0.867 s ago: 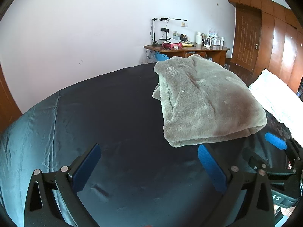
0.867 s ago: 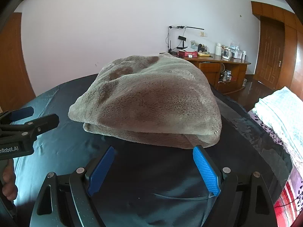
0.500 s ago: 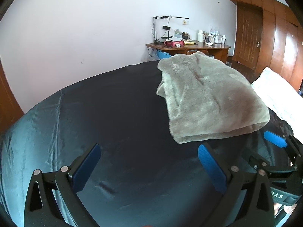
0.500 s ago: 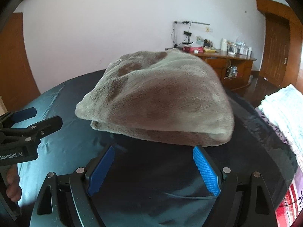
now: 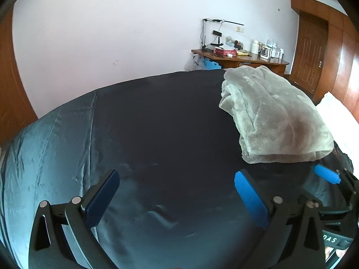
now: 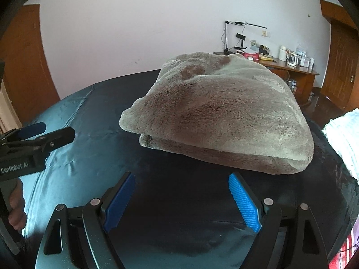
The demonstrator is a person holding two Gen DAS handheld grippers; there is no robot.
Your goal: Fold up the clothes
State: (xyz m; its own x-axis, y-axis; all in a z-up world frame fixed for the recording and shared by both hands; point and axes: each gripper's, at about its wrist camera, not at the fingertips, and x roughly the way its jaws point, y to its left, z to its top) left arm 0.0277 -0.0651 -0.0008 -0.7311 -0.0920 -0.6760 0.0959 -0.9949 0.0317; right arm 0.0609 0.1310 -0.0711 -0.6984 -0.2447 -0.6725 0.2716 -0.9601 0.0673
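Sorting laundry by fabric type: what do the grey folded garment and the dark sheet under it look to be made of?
The grey folded garment looks like plush fleece or faux fur: a short, fuzzy nap with brushed darker patches, thick soft edges. The dark sheet looks like satin or a similar smooth synthetic: it catches a bluish sheen and shows fine sharp creases. Neither can be confirmed by sight alone.

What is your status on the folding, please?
Left gripper and right gripper: jaws open, empty. Grey fleece lies folded on the dark sheet, untouched. Nothing in the way.
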